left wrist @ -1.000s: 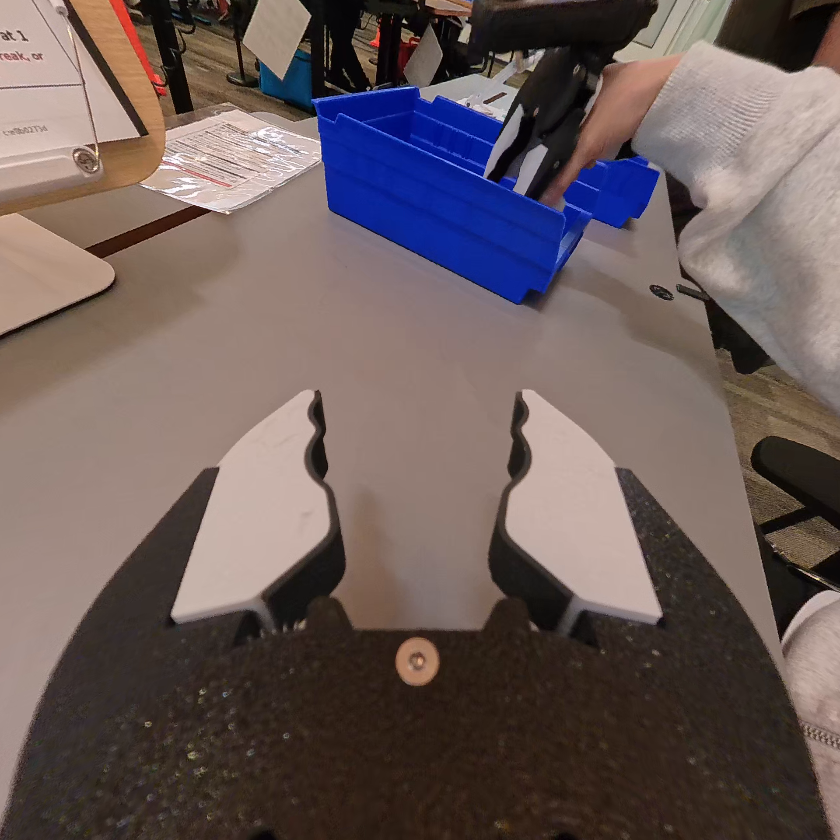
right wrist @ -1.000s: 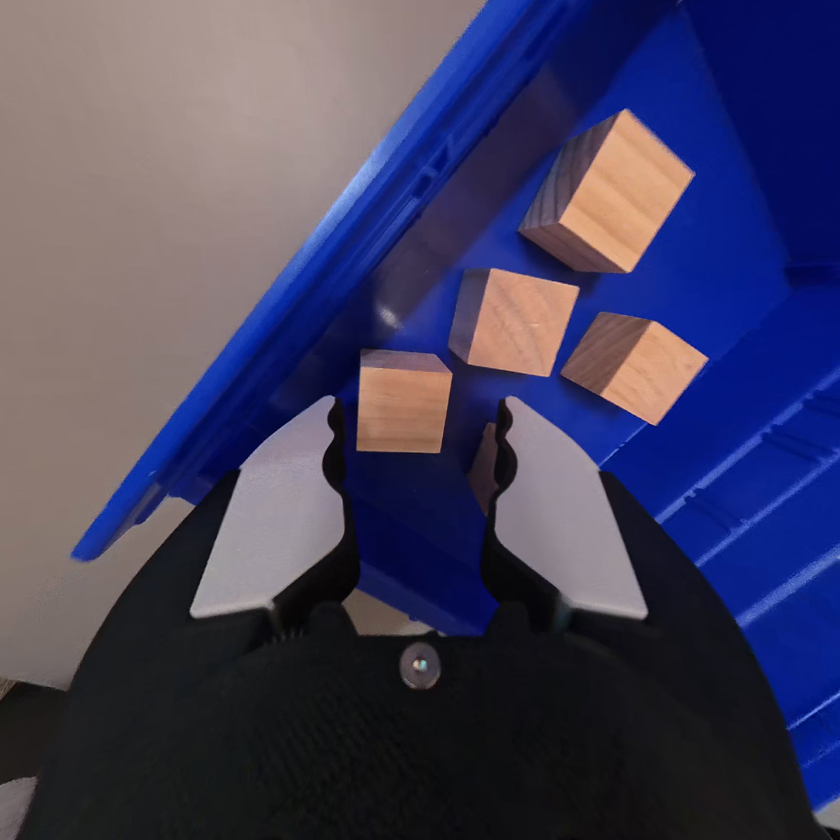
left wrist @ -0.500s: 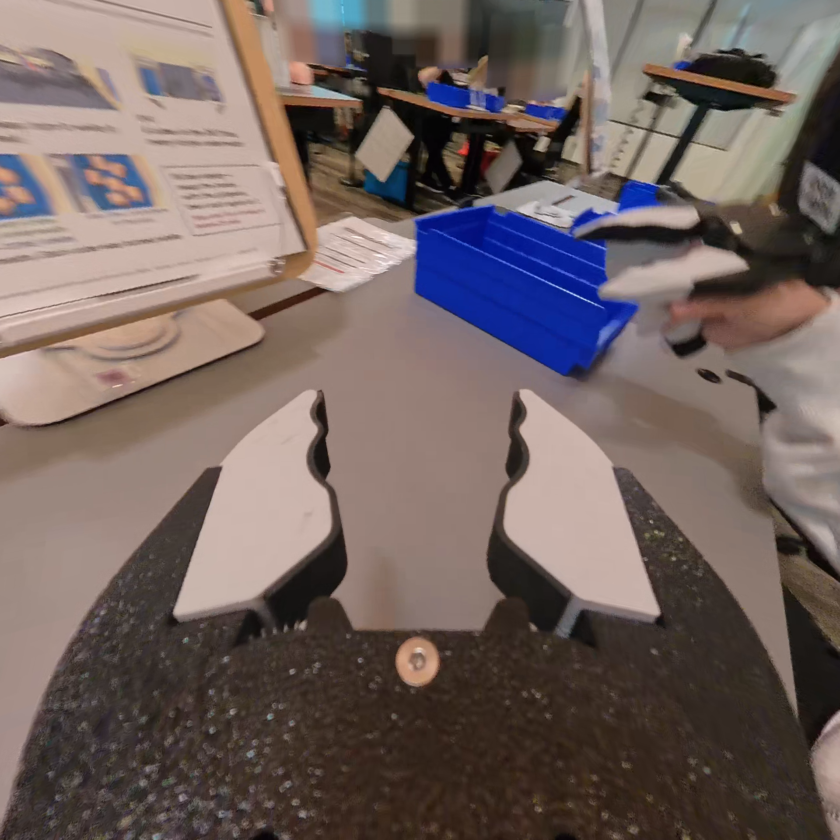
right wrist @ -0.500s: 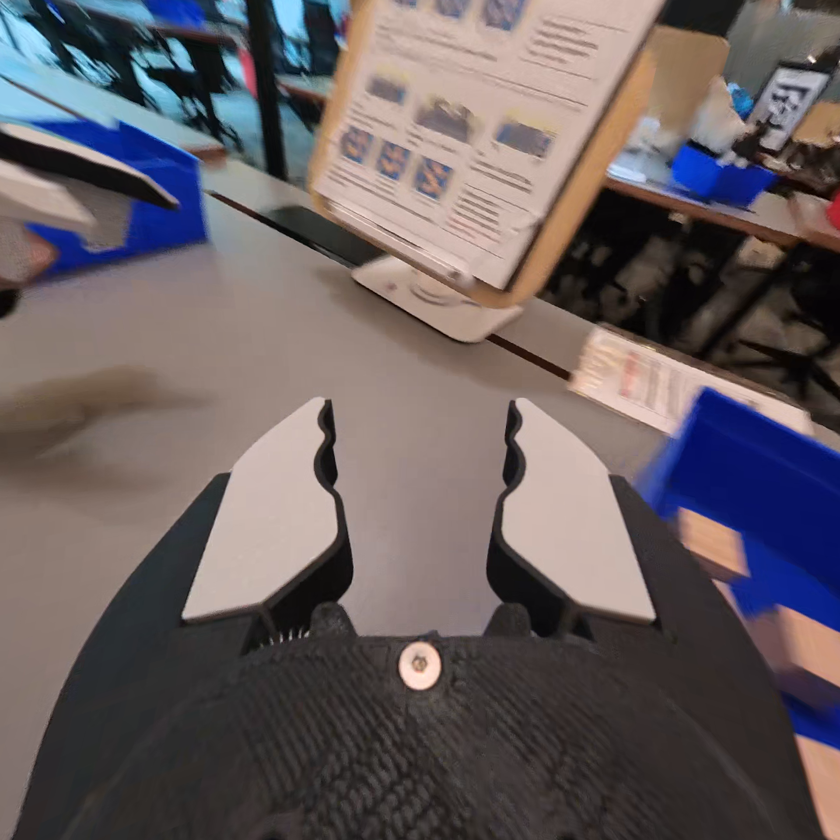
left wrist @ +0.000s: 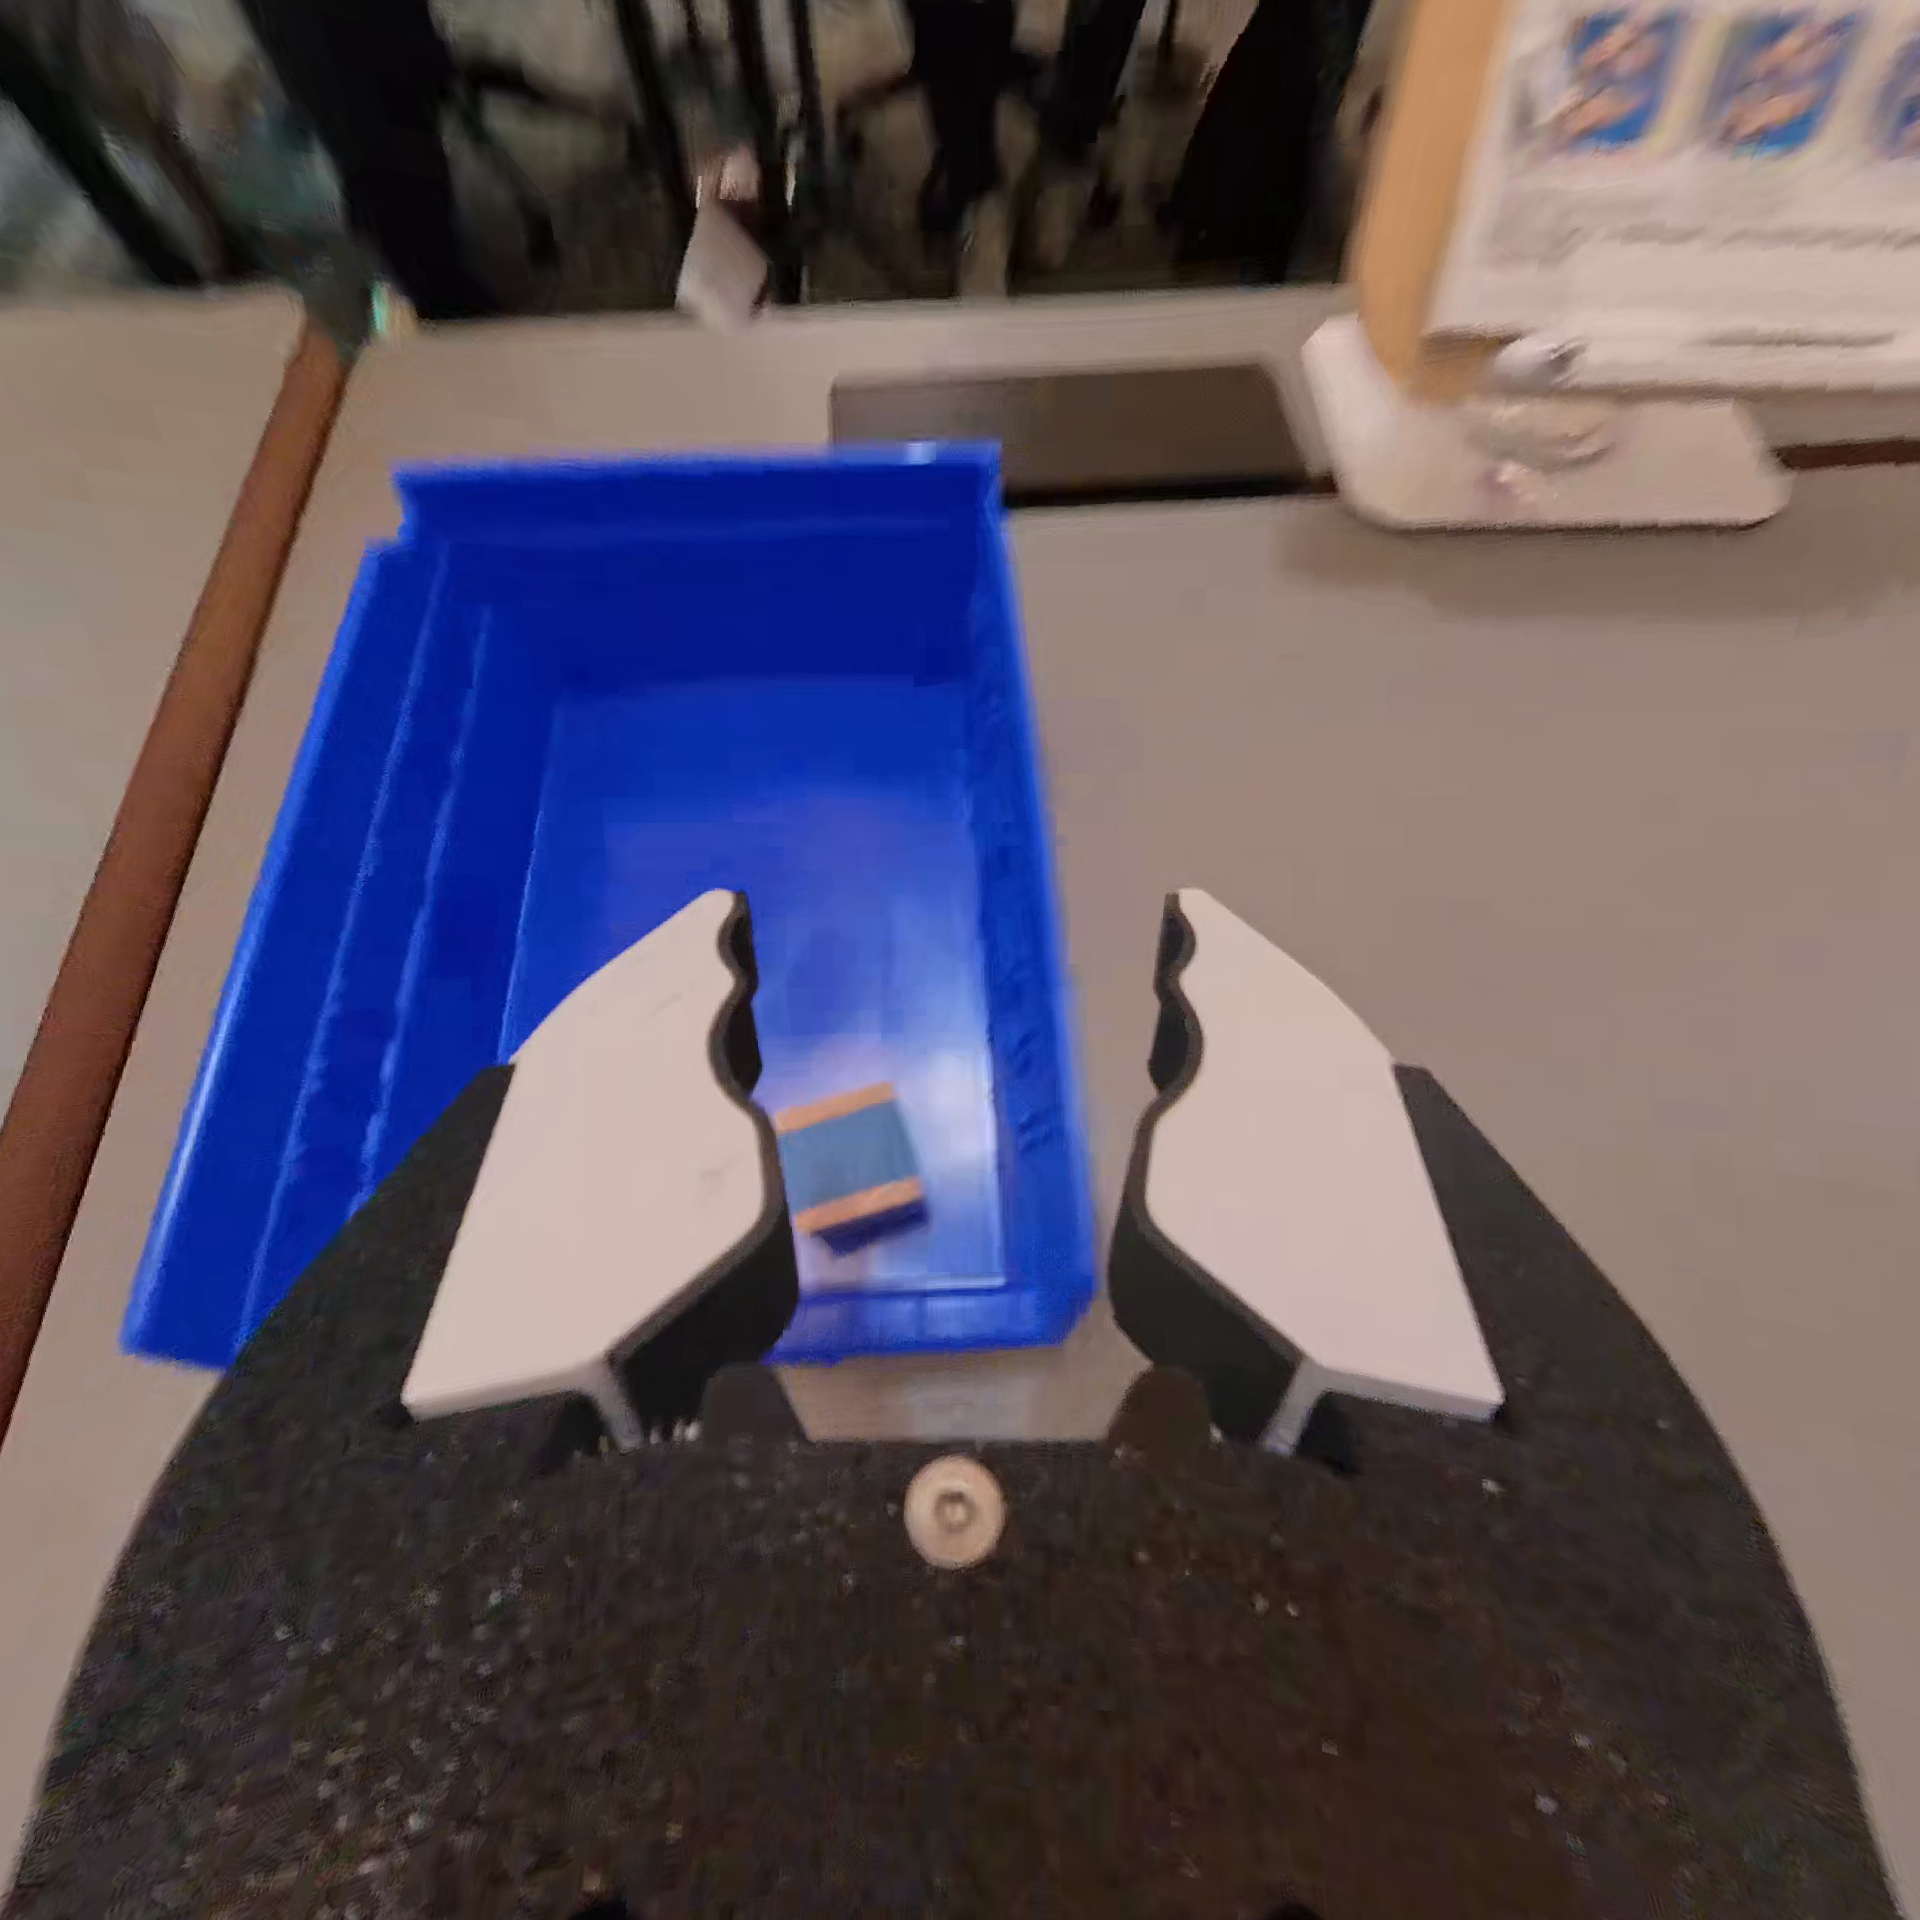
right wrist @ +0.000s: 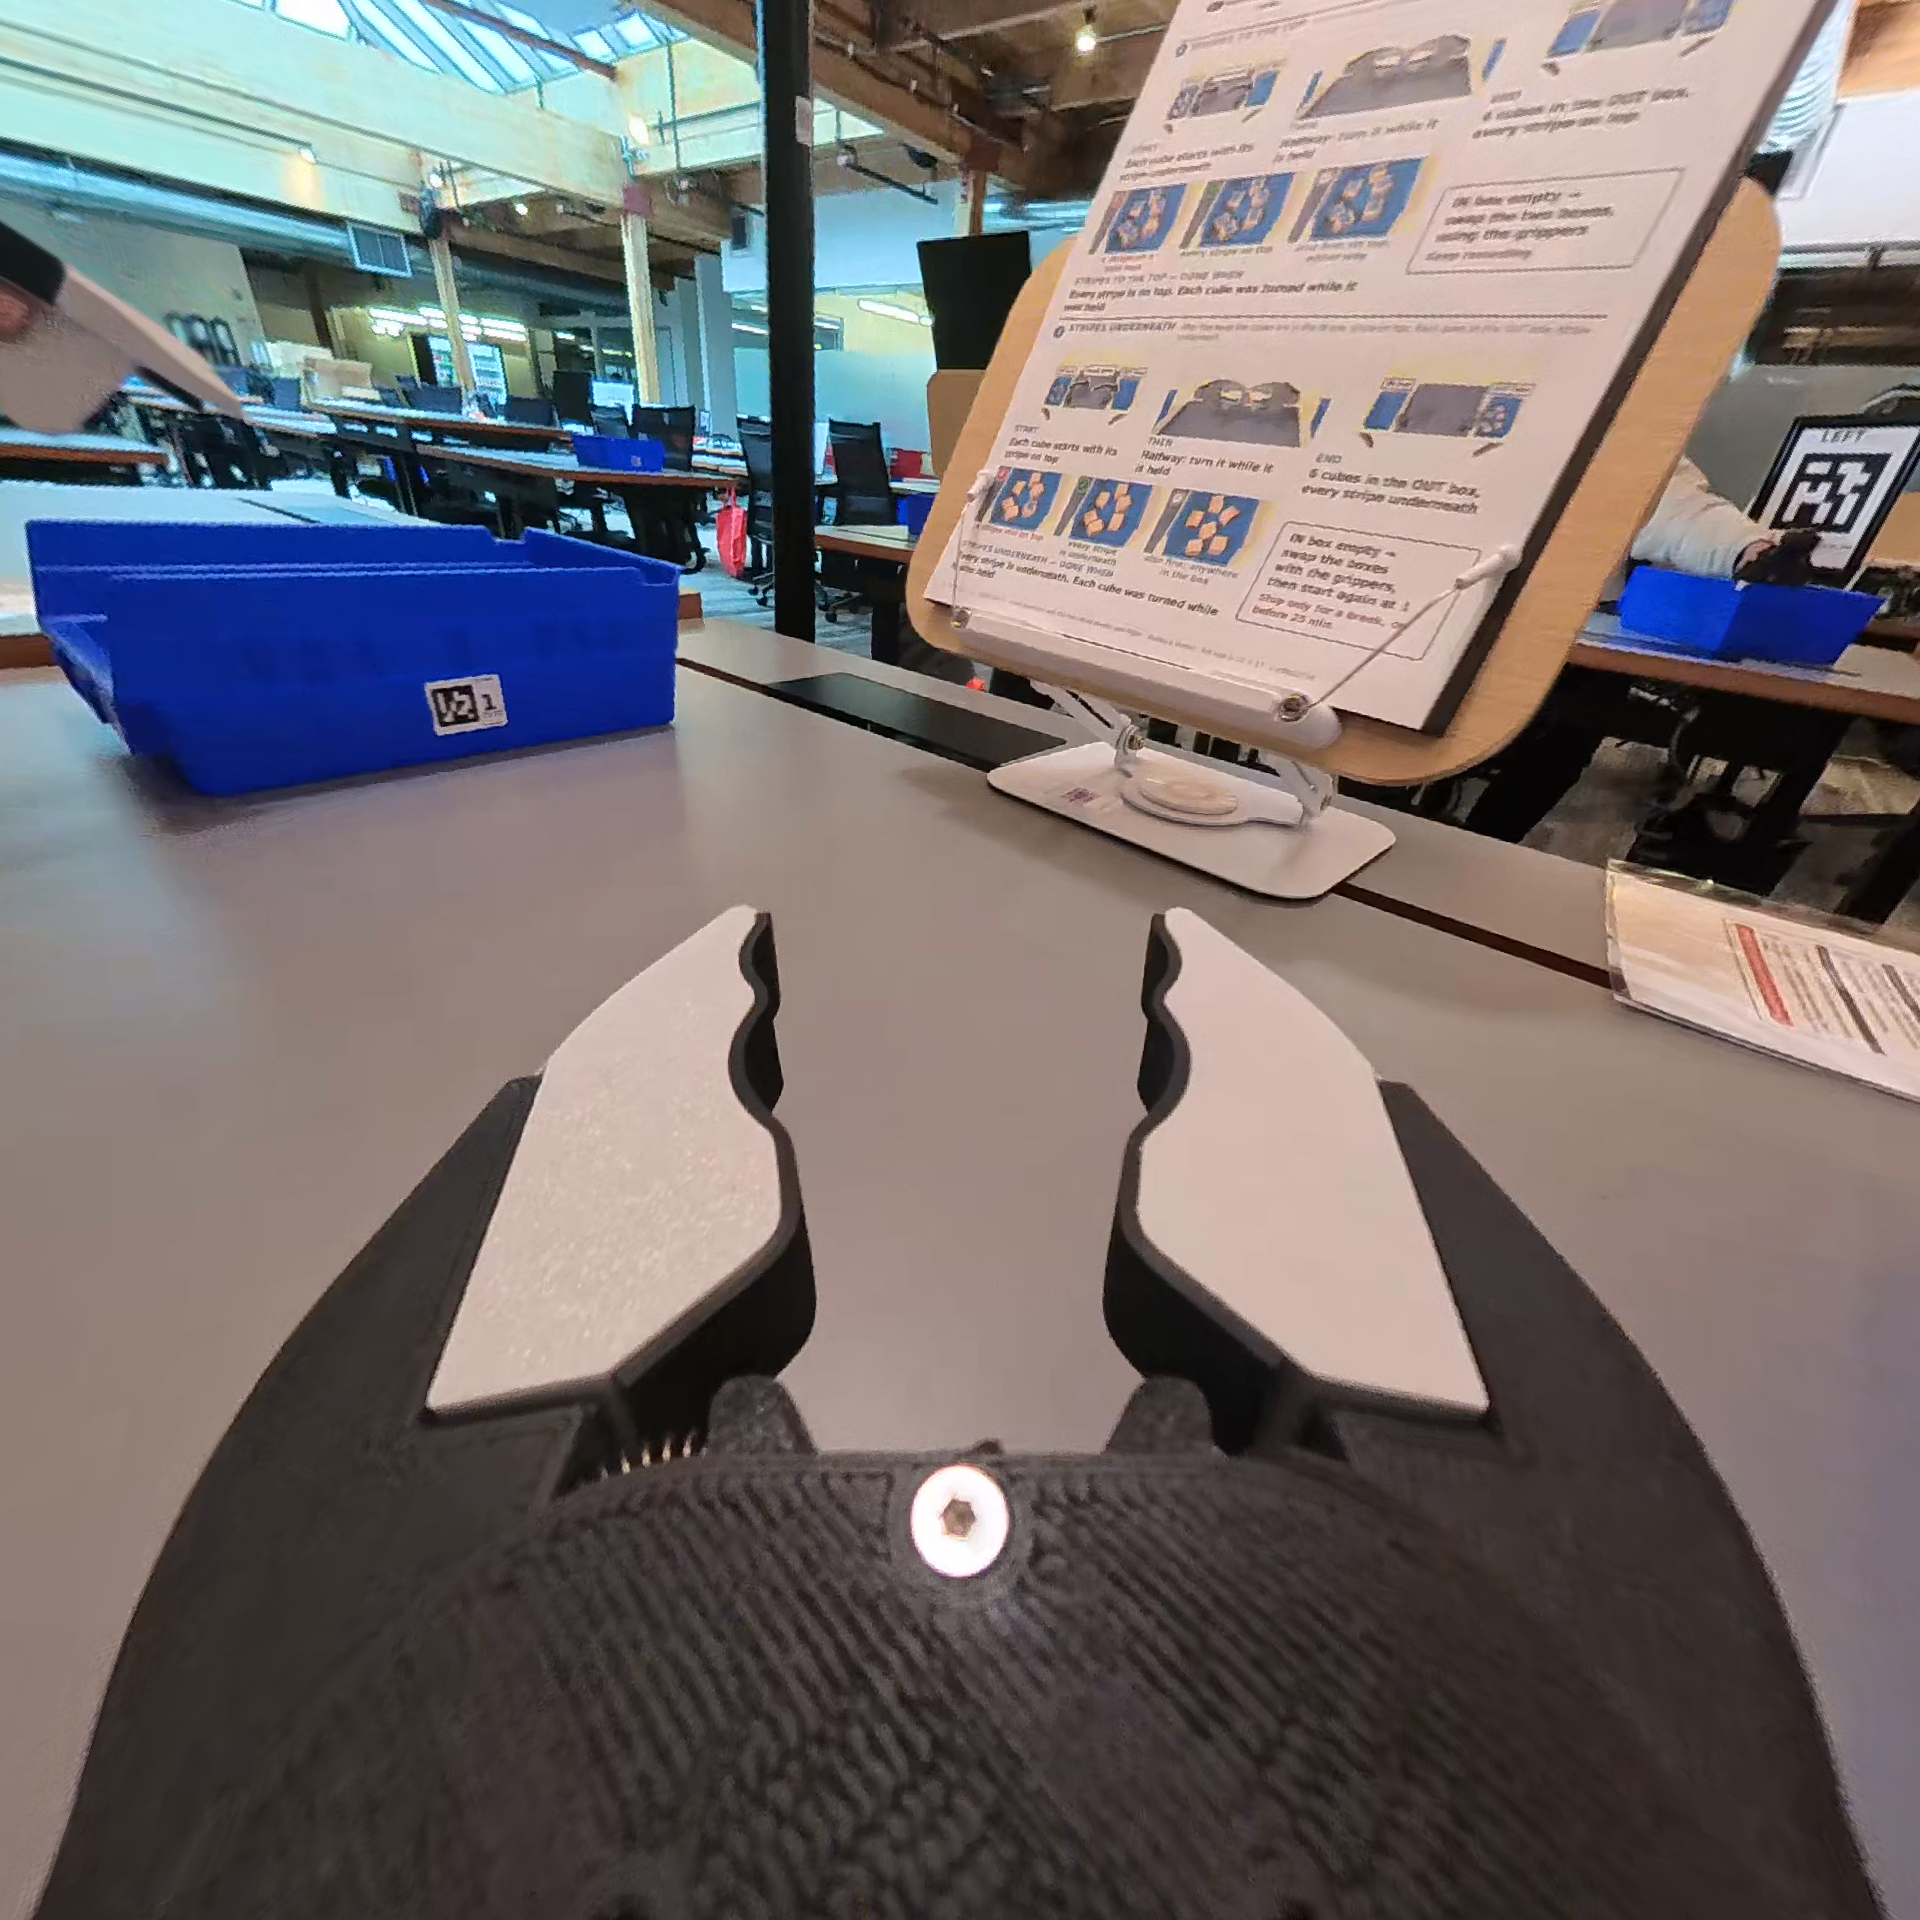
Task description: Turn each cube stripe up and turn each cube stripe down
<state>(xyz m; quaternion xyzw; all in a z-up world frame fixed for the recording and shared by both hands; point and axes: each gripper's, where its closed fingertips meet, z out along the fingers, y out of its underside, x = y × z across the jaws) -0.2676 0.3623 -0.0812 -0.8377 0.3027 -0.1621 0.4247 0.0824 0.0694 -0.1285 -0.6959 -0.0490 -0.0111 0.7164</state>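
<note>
In the left wrist view a blue bin point(left wrist: 457, 935) stands on the grey table, seen from above. One wooden cube point(left wrist: 854, 1166) lies in its near right corner with a blue stripe on top. My left gripper point(left wrist: 956, 914) is open and empty, hovering above the bin's near right part. In the right wrist view my right gripper point(right wrist: 958, 935) is open and empty, low over the bare table. The blue bin point(right wrist: 343, 644) shows to its far left, and the tip of the left gripper point(right wrist: 73, 353) shows at the left edge. No cubes show there.
An instruction board on a white stand point(right wrist: 1340, 364) stands at the table's back, also in the left wrist view point(left wrist: 1621, 270). A laminated sheet point(right wrist: 1787, 987) lies at the right. A black strip point(right wrist: 914, 717) is set into the table. Other desks and chairs stand beyond.
The right gripper left the bin of plain cubes and swung out over the table. The left gripper swung from the table centre to above a bin with one striped cube.
</note>
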